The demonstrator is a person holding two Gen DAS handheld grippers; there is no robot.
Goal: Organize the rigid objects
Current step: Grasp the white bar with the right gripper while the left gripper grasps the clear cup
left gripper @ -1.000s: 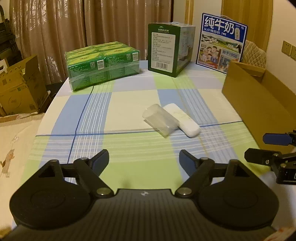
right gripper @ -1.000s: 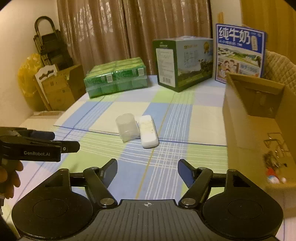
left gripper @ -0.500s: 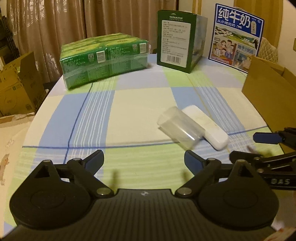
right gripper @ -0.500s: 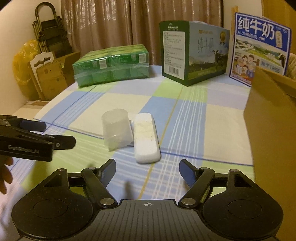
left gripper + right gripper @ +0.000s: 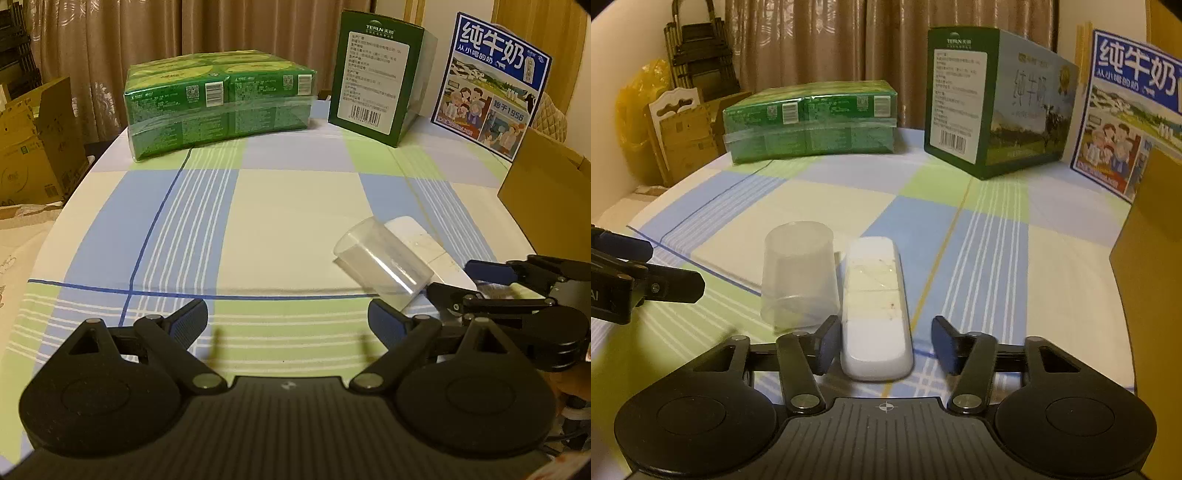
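Note:
A white remote-shaped bar (image 5: 875,306) lies flat on the checked tablecloth (image 5: 990,240), touching a clear plastic cup (image 5: 798,273) that lies on its side to its left. My right gripper (image 5: 882,345) is open, its fingers on either side of the bar's near end. My left gripper (image 5: 288,321) is open and empty, low over the cloth to the left of the cup (image 5: 384,262). The bar (image 5: 424,247) shows behind the cup in the left wrist view, with the right gripper's fingers (image 5: 491,271) at it.
An open cardboard box (image 5: 1152,258) stands at the table's right edge. A green shrink-wrapped pack (image 5: 812,122), a green carton (image 5: 990,99) and a blue milk carton (image 5: 1126,110) stand at the back. Cardboard boxes (image 5: 33,147) sit on the floor to the left.
Both grippers have moved forward and down toward the cup and the bar. The right gripper's fingers now straddle the bar's near end. The cup and bar have not moved.

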